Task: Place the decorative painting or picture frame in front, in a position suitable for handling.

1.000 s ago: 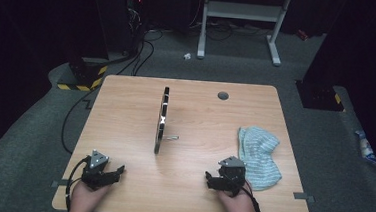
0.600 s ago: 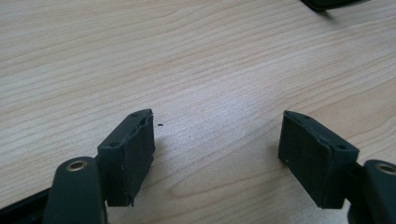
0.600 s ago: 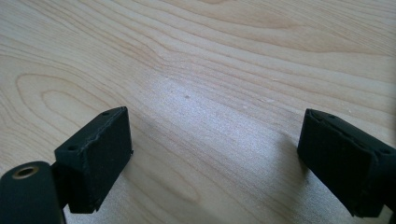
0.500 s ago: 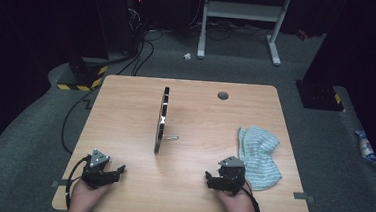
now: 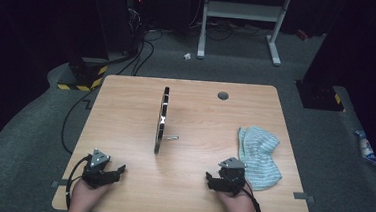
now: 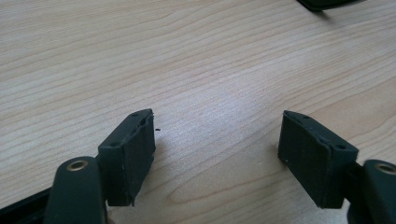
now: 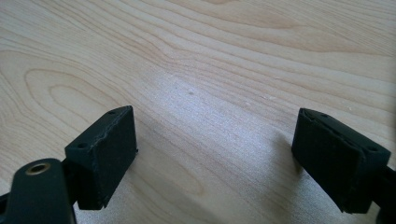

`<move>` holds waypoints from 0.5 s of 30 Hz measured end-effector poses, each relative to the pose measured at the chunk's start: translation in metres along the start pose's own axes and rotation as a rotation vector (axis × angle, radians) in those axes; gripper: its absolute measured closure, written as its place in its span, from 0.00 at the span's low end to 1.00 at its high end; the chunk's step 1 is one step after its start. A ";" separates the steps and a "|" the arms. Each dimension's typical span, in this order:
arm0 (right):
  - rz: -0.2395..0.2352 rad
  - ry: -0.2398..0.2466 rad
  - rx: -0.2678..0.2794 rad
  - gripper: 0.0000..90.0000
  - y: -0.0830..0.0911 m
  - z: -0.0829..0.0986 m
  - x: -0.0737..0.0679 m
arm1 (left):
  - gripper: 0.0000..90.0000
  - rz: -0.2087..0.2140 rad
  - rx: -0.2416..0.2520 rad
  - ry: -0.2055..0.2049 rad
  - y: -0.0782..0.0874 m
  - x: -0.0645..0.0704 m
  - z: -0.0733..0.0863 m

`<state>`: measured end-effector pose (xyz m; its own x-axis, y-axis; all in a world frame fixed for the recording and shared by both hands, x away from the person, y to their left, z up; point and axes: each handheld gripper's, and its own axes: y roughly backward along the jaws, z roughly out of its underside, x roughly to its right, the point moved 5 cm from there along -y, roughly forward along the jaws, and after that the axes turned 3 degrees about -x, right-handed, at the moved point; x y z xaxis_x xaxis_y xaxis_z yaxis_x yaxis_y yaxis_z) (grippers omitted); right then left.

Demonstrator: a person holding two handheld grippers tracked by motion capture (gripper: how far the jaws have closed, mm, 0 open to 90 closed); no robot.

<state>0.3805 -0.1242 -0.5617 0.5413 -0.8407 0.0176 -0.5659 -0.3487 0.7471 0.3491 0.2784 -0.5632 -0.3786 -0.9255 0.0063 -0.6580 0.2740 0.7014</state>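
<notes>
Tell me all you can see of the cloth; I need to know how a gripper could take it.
The cloth is a light blue-green towel with fine pale stripes, soft and woven by its look. It lies crumpled and loosely folded, flat on the wooden table near its right edge. Nothing rests on it. The right gripper sits just beside its near left corner, jaws open; whether the two touch cannot be told.

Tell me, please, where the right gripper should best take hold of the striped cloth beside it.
Probably at the cloth's near, bunched end, beside the right gripper, coming in from the cloth's left. It lies crumpled flat on the table, so a raised fold there should give the open jaws something to pinch; flatter parts offer little.
</notes>
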 end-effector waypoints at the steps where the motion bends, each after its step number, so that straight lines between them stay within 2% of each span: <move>1: 0.000 0.001 0.001 0.15 0.000 0.000 0.000 | 0.30 0.001 -0.001 0.000 0.000 0.000 0.000; 12: -0.014 0.026 0.021 0.28 0.003 0.001 -0.003 | 0.31 -0.001 0.000 0.000 0.000 0.000 0.000; 13: -0.011 0.027 0.029 0.33 0.004 0.001 -0.004 | 0.31 -0.002 0.000 0.001 0.000 0.000 0.000; 15: -0.015 0.023 0.055 0.34 0.007 -0.001 -0.005 | 0.31 -0.005 -0.002 0.003 0.001 0.000 0.001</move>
<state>0.3740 -0.1219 -0.5559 0.5640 -0.8255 0.0223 -0.5904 -0.3842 0.7098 0.3475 0.2787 -0.5631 -0.3733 -0.9277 0.0047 -0.6589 0.2687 0.7026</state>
